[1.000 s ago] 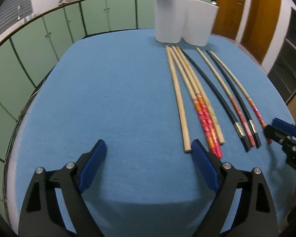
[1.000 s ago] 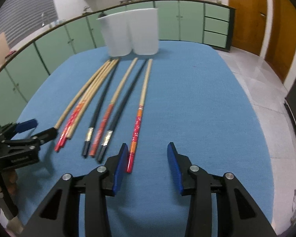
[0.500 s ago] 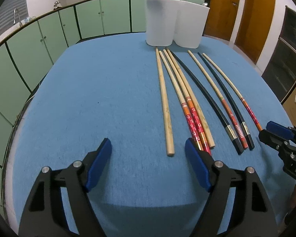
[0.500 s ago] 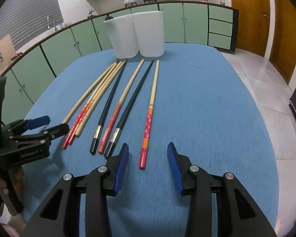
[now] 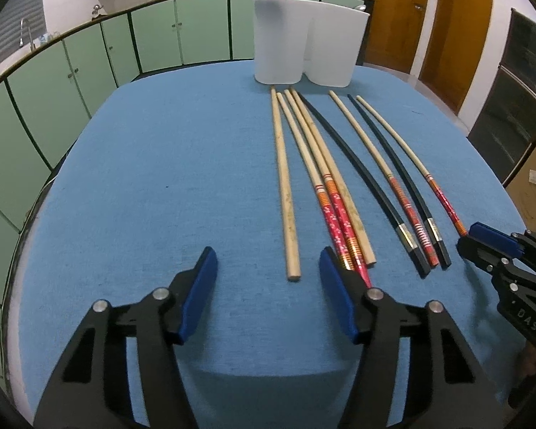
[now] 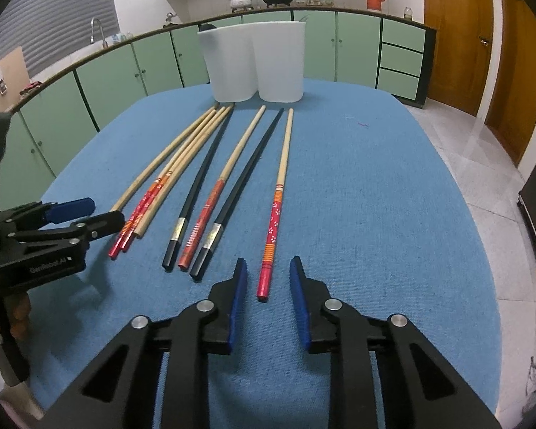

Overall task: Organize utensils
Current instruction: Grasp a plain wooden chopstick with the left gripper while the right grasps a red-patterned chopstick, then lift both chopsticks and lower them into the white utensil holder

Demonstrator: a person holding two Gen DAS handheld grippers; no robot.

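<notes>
Several chopsticks lie side by side on the blue table [image 5: 160,178]: plain wooden, black, and red-patterned ones. A white two-part holder [image 5: 305,52] stands at the far end; it also shows in the right wrist view [image 6: 257,62]. My left gripper [image 5: 268,264] is open, with the near end of the plain wooden chopstick [image 5: 286,193] lying between its fingers. My right gripper [image 6: 268,271] is open, its fingers either side of the near end of the rightmost red-patterned chopstick [image 6: 273,221]. Both are empty.
The right gripper shows at the right edge of the left wrist view [image 5: 504,257]; the left one shows at the left of the right wrist view [image 6: 53,228]. Green cabinets [image 5: 89,71] ring the table. Wooden doors [image 6: 482,35] stand at right.
Both grippers have moved forward along the table. The plain wooden chopstick's end now lies between the left fingers, and the red-patterned chopstick's end between the right fingers. No chopstick has moved.
</notes>
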